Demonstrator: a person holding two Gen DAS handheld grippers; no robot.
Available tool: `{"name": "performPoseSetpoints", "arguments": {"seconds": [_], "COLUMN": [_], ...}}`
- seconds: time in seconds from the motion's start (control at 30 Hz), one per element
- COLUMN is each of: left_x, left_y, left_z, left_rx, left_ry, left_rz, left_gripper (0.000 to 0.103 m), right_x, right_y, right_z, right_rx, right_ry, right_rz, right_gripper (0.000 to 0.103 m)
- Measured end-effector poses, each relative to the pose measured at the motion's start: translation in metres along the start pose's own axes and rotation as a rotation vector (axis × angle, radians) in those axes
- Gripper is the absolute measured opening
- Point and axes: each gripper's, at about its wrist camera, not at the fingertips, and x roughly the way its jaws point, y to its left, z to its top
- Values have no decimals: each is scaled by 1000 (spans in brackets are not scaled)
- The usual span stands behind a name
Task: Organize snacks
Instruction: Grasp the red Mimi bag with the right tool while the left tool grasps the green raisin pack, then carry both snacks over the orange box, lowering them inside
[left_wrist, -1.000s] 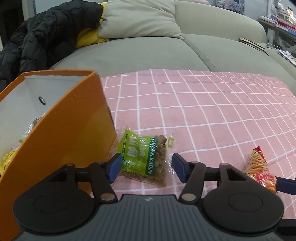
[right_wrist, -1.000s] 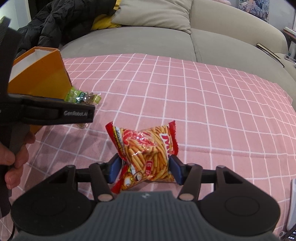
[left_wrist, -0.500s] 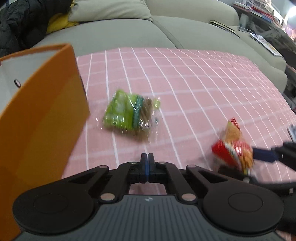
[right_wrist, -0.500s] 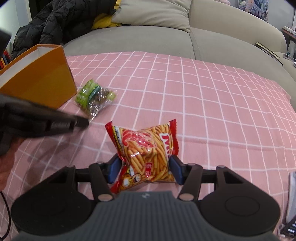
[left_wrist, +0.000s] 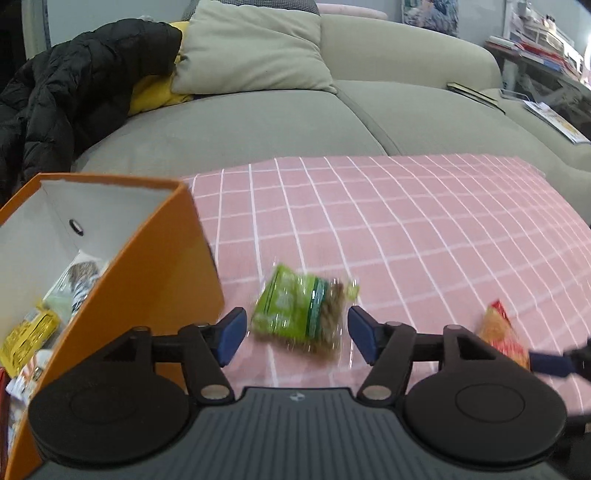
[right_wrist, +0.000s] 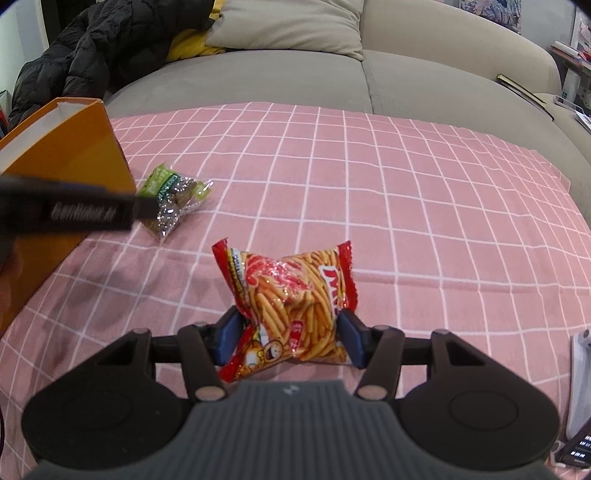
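Left wrist view shows the left claw (left_wrist: 293, 334) spread wide around the green raisin packet (left_wrist: 301, 314) at 5 o'clock of the orange box (left_wrist: 147, 280), so I'd centre, then pinch, while the right claw (right_wrist: 288, 338) grips the red stick-snack bag (right_wrist: 291, 302).

Both wrist cameras sit low over the pink checked cloth (left_wrist: 406, 229), facing the sofa (right_wrist: 443, 74). The left view, somewhat blurred, looks close beside the orange box (left_wrist: 147, 280); the right view sees that box (right_wrist: 74, 155) further left. Both share cloth, box, sofa
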Motion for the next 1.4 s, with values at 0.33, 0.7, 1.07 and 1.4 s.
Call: {"name": "performPoseSetpoints", "arguments": {"seconds": [0.33,0.7,1.07,1.4], "left_x": [39,51,2,-40], "left_y": [-5,-13,-27,-27], "left_z": [12,8,-31,-60], "left_rx": [-44,68,144,114], "left_ry": [52,101,154,162], "left_rz": [23,27,-76,-70], "left_gripper": [84,62,52,49], "right_x": [6,8,-9,-36], "right_y": [3,5,14,20], "right_z": [6,5,-14,-35], "right_rx": [2,-9,-98,-114], "right_ry": [5,1,-16,-8], "right_rz": [15,17,2,28], "right_gripper": [57,59,50,45]}}
